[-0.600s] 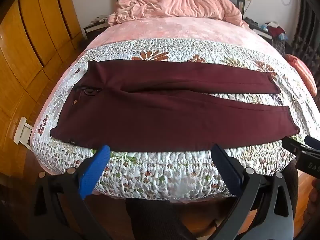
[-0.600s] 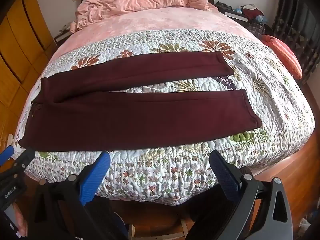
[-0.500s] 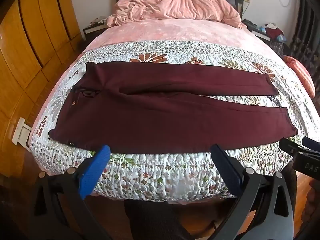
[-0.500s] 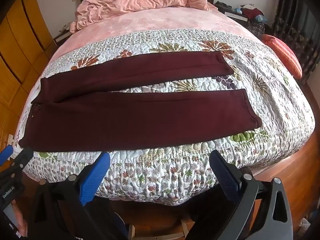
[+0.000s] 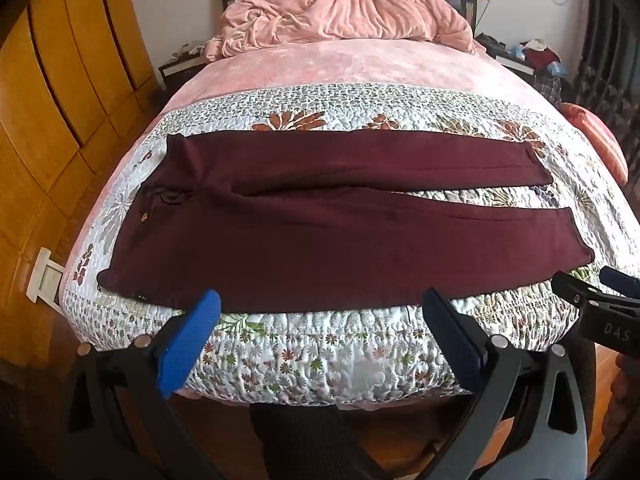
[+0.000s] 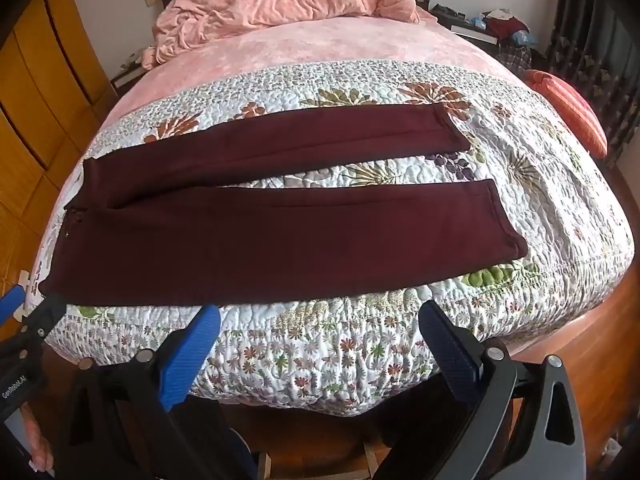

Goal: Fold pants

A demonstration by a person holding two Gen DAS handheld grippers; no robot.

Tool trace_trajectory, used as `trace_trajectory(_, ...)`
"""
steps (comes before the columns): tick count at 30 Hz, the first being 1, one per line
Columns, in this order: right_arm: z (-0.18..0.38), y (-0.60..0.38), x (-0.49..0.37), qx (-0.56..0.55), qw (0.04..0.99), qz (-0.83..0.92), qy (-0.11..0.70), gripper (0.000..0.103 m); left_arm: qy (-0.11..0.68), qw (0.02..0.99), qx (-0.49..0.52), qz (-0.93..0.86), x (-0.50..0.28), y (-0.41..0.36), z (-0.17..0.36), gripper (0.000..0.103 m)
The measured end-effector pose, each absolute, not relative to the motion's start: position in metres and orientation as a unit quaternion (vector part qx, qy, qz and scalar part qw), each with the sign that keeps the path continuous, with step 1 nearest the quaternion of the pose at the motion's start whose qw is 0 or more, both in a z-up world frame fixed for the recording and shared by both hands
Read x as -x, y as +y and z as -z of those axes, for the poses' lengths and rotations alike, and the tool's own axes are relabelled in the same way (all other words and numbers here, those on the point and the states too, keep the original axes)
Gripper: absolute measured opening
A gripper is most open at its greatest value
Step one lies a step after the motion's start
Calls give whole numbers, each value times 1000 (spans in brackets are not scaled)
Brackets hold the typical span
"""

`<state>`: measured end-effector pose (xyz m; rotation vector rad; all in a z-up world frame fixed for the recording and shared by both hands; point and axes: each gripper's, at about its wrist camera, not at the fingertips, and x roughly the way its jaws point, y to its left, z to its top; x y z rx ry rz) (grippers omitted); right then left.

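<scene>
The bed (image 5: 360, 80) fills the frame under a floral quilt (image 5: 320, 344). Maroon pants (image 5: 320, 240) lie flat across centre frame, waistband left, legs right. At bottom, my left gripper (image 5: 320, 332) and right gripper (image 6: 320, 336) hover spread wide, holding nothing.

Small dark tag (image 5: 141, 298) at the waist end of the maroon fabric pants (image 5: 320, 240), near the floral quilted bedspread's (image 5: 320, 344) front edge: too small to read. Black right gripper (image 5: 600, 300) cut off by the left wrist view's right edge, lettering only partly legible. Clutter on the dark nightstand (image 6: 476, 32) beyond the bed's far right corner: too small to identify. Wooden wardrobe (image 5: 60, 100) cropped at left.
</scene>
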<state>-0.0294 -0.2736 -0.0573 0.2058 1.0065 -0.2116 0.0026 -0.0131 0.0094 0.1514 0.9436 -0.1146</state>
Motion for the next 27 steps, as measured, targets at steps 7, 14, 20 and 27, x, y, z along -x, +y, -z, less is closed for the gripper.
trace_trajectory(7,56,-277,30,-97,869,108,474,99,459,884,-73,52,-5,-18,-5,100)
trace_trajectory(14,57,-281,28,-98,868,110,475,99,459,884,-75,54,-6,-14,-4,100)
trace_trajectory(20,58,-281,28,-98,867,111,476,99,459,883,-77,54,-7,-15,-3,100)
trace_trajectory(27,59,-281,26,-98,866,112,477,99,460,883,-76,54,-7,-16,-4,100)
